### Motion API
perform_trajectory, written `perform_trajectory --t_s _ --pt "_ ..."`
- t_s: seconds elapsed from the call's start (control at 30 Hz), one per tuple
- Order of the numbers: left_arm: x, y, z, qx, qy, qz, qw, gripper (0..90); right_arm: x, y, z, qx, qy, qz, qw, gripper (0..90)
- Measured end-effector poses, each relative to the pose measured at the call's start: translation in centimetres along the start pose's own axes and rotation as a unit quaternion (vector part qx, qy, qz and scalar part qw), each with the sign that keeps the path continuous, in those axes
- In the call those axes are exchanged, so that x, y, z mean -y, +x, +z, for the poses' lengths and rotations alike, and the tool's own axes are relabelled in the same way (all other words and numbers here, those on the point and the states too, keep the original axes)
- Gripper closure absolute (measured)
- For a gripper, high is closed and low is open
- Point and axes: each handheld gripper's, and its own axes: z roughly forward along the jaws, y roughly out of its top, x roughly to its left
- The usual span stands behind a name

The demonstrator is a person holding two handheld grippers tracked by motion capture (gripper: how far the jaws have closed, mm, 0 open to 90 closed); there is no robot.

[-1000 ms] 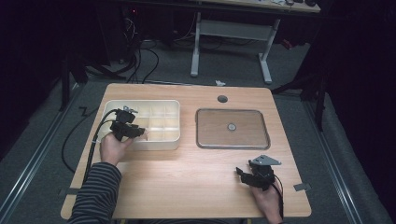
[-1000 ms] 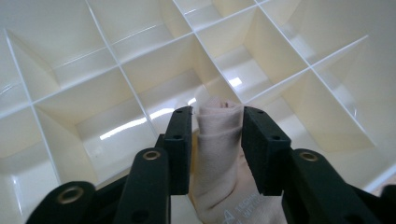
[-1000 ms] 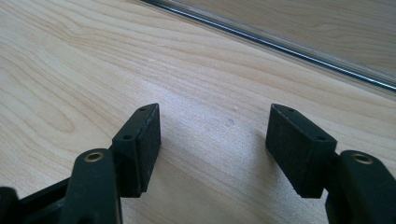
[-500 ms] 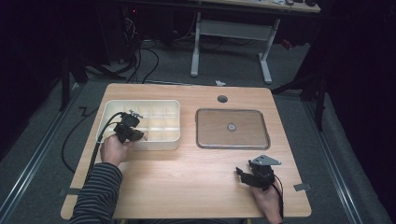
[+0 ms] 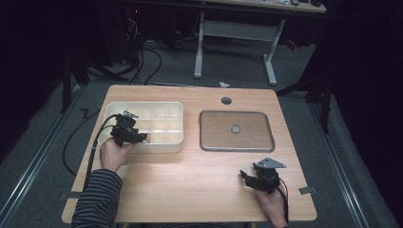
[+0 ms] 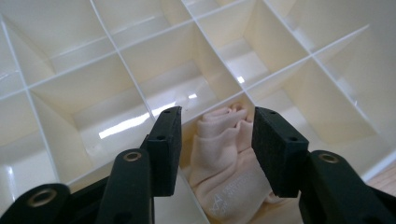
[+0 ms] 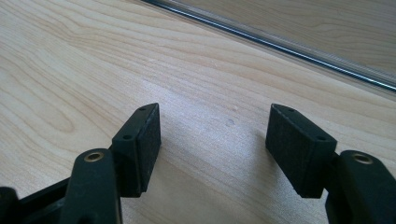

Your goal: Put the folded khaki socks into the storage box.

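High view: a wooden worktop [image 5: 190, 190] carries a cream compartment box [image 5: 161, 110] at about 10 o'clock from its middle and a flat clear lid [image 5: 236, 130] with a small round knob at about 1 o'clock. The left gripper [image 5: 142, 137] sits over the near rim of the box, at the box's 7 o'clock corner, with the person's left hand [image 5: 114, 153] behind it and a striped sleeve [image 5: 97, 202] trailing toward 6 o'clock. The right gripper [image 5: 245, 176] rests low over bare wood at about 4 o'clock on the worktop, well apart from the lid, with the right hand [image 5: 272, 206] behind it.

Left gripper view: the left gripper [image 6: 215, 140] points down into the box's grid of white dividers [image 6: 135, 84]. Its jaws have just been opening and stand about half apart. A pale pink folded cloth [image 6: 224, 163] lies bunched in the compartment right below and between the jaws, with faint grey print at its lower edge. The pads do not press on it; a gap shows on each side.

Right gripper view: the right gripper [image 7: 215, 140] has its jaws wide apart over bare wood grain, with nothing between them. The lid's edge [image 7: 280, 39] runs across at 1 o'clock.
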Motion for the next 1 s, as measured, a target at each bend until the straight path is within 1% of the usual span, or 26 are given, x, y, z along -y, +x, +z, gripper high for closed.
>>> perform_trajectory --t_s 0.1,0.2,0.3,0.4,0.43,0.57,0.63,0.73,1.0 --pt "-0.1 0.0 -0.5 0.002 -0.014 -0.009 0.9999 48.9 0.0 0.0 0.0 0.0 0.0 0.0 1.0 35.6" --pt "-0.1 0.0 -0.8 0.003 -0.021 -0.011 0.9997 46.0 0.0 0.0 0.0 0.0 0.0 0.0 1.0 35.5" --pt "-0.1 -0.1 -0.9 0.003 -0.024 -0.011 0.9996 44.6 0.0 0.0 0.0 -0.001 0.0 0.0 1.0 35.5" --pt "-0.1 -0.2 -1.0 0.008 -0.027 -0.015 0.9995 42.8 0.0 0.0 0.0 -0.001 0.0 0.0 1.0 35.5" --pt "-0.1 -0.3 -1.1 0.007 -0.028 -0.015 0.9995 42.9 0.0 0.0 0.0 -0.001 0.0 0.001 1.0 35.5" --pt "-0.1 -0.7 -1.2 -0.001 -0.03 -0.009 0.9995 41.1 0.0 0.0 0.0 -0.001 0.0 0.001 1.0 35.5" --pt "-0.1 -0.9 -1.2 0.0 -0.027 -0.008 0.9996 38.7 0.0 0.0 0.0 -0.001 0.0 0.0 1.0 35.5" --pt "-0.2 -1.0 -1.4 0.004 -0.023 -0.015 0.9996 36.6 0.0 0.0 0.0 -0.001 0.0 0.001 1.0 35.5" --pt "0.2 -1.5 -2.3 0.012 -0.042 -0.024 0.9988 31.4 0.0 0.0 0.0 -0.001 0.0 0.001 1.0 35.5"
